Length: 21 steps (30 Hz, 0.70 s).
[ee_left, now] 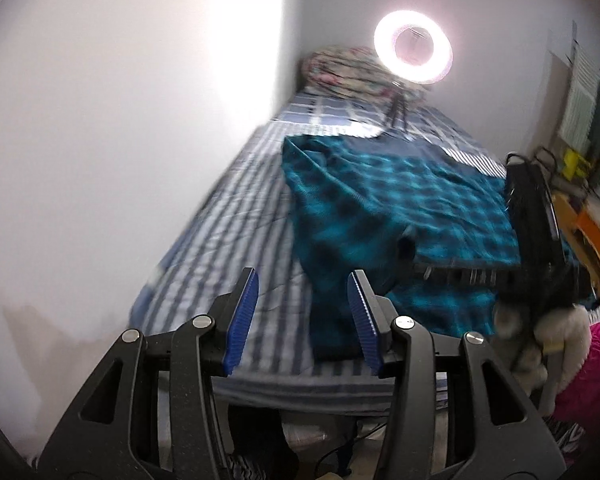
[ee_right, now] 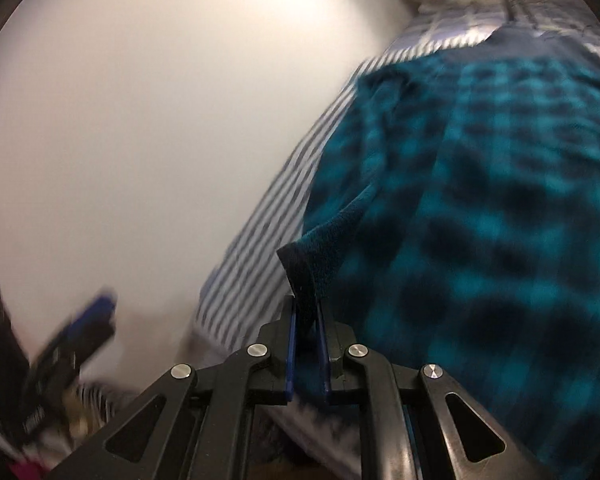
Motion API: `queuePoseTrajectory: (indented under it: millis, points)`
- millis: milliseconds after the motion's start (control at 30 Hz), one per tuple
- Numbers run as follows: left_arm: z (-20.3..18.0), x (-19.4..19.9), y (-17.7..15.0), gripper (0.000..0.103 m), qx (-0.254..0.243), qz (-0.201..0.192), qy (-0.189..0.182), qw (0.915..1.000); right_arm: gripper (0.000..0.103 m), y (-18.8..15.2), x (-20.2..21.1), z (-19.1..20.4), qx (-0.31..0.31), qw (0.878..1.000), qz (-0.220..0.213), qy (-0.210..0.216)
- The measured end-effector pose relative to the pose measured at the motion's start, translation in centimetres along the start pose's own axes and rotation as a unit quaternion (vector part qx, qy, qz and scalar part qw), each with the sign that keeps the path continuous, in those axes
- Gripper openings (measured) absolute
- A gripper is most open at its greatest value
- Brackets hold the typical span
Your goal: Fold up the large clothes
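Observation:
A teal and black plaid garment point(ee_left: 400, 192) lies spread over the right half of a striped bed. My left gripper point(ee_left: 303, 276) is open above the bed's near edge, just left of the garment's hanging end, with nothing between its blue pads. My right gripper point(ee_right: 306, 308) is shut on a dark-hemmed corner of the garment point(ee_right: 480, 200) and holds it raised off the bed. In the left wrist view the right gripper's black body point(ee_left: 536, 232) stands at the garment's right edge. In the right wrist view a blue pad point(ee_right: 96, 312) of the left gripper shows blurred at the lower left.
The bed's blue and white striped sheet point(ee_left: 228, 240) runs along a white wall point(ee_left: 120, 140) on the left. A lit ring light point(ee_left: 413, 52) on a small tripod and a floral bundle point(ee_left: 340, 68) stand at the far end. Orange furniture point(ee_left: 592, 236) and clutter are on the right.

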<state>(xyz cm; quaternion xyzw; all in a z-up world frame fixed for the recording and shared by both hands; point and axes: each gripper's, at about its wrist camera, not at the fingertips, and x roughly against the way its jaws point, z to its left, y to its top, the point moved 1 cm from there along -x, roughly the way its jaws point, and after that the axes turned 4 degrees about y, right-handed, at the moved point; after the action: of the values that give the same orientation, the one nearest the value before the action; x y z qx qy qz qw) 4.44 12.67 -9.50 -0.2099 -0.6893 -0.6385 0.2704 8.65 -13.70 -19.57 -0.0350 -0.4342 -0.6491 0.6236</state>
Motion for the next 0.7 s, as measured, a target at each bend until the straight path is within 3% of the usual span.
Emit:
queuePoseTrajectory:
  millis: [100, 167, 200, 267, 300, 567, 700]
  points:
    - [-1.0, -1.4, 0.9, 0.048, -0.010, 0.015, -0.016, 0.9997, 0.013, -0.8, -0.1, 0.7, 0.044, 0.998, 0.043, 0.007]
    - [-1.6, -2.2, 1.3, 0.048, -0.011, 0.029, -0.029, 0.9991, 0.034, -0.7, 1.3, 1.2, 0.078, 0.996, 0.053, 0.012]
    - [-2.1, -2.5, 1.4, 0.048, -0.011, 0.034, -0.037, 0.9987, 0.036, -0.7, 1.5, 1.1, 0.094, 0.994, 0.054, 0.010]
    - [-3.4, -3.8, 2.0, 0.065, -0.019, 0.048, -0.053, 0.9973, 0.036, -0.2, 3.9, 1.2, 0.115, 0.992, 0.046, -0.006]
    - [-4.3, -4.7, 2.3, 0.067, -0.026, 0.054, -0.059, 0.9964, 0.036, 0.0, 4.8, 0.6, 0.119, 0.992, 0.039, -0.014]
    - [-11.9, -11.1, 1.3, 0.068, -0.087, 0.118, -0.098, 0.9844, 0.036, 7.6, 9.7, -4.4, 0.106, 0.991, -0.019, -0.080]
    - [-13.9, -14.4, 0.1, 0.068, -0.106, 0.154, -0.082, 0.9788, 0.036, 10.9, 10.0, -6.7, 0.094, 0.992, -0.018, -0.080]
